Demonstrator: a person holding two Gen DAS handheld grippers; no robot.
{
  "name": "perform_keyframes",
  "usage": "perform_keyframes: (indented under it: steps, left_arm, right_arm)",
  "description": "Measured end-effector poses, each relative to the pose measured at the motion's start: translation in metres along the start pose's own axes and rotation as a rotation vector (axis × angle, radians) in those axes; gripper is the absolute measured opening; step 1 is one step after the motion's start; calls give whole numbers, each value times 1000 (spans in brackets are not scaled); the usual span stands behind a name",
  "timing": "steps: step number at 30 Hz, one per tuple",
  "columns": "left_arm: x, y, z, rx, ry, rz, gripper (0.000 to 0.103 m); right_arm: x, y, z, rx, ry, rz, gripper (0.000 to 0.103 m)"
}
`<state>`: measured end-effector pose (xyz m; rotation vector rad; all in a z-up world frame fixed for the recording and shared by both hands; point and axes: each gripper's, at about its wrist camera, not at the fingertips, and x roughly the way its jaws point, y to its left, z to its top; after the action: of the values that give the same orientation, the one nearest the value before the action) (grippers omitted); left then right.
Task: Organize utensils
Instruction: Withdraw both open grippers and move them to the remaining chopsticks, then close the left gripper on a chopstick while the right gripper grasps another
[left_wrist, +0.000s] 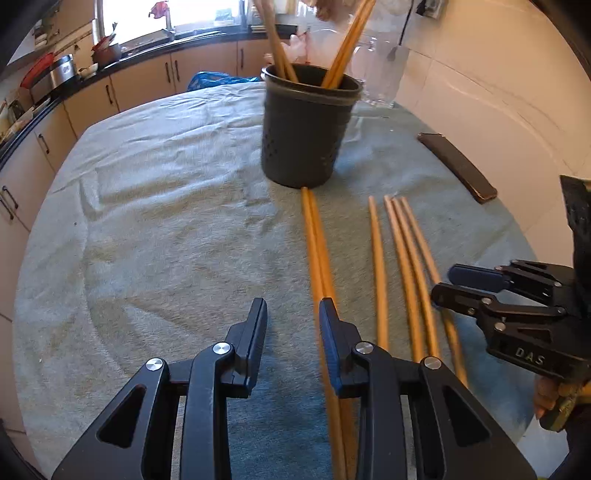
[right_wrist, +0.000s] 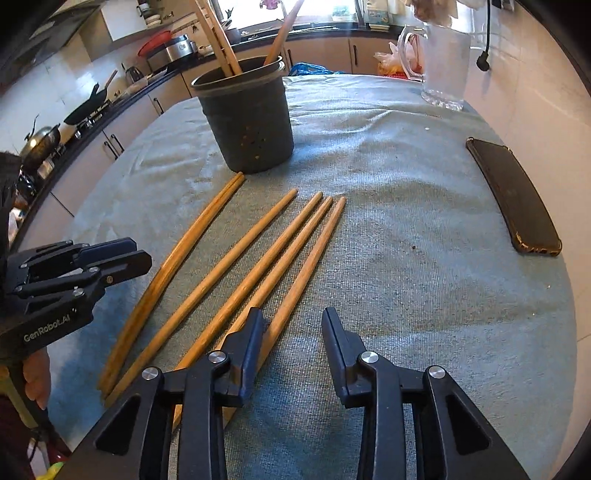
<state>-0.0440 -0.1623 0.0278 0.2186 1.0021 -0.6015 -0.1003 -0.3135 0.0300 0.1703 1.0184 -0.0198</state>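
Note:
A dark perforated holder (left_wrist: 303, 136) (right_wrist: 247, 122) stands on the grey-blue cloth with several wooden chopsticks (left_wrist: 347, 48) upright in it. A pair of chopsticks (left_wrist: 314, 240) (right_wrist: 184, 243) lies touching side by side, tips against the holder's base. Several single chopsticks (left_wrist: 402, 251) (right_wrist: 280, 243) lie to its right. My left gripper (left_wrist: 293, 321) (right_wrist: 142, 254) is open over bare cloth, and the pair runs under its right finger. My right gripper (right_wrist: 293, 325) (left_wrist: 441, 282) is open low over the singles. The rightmost chopstick (right_wrist: 314, 254) crosses its gap beside the left finger, unpinched.
A dark phone (left_wrist: 458, 166) (right_wrist: 517, 199) lies near the table's right edge by the white wall. A clear glass jug (right_wrist: 443, 62) (left_wrist: 380, 70) stands at the back right. Kitchen counters with pans run behind and to the left. A hand (right_wrist: 37, 376) holds the left gripper's grip.

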Motion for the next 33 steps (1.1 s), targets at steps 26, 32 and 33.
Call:
perform_keyframes:
  steps: [26,32,33]
  left_arm:
    - [10,19,-7,-132,107,68,7]
    - [-2,26,-15,-154,159,41,8]
    - [-1,26,-12,-153,159,41,8]
  right_arm:
    - [-10,-23,-5,54,46,-20,10]
    - [-21,-49,-13,106,87,-6,11]
    - [-21,-51,-12,112,88,-8,12]
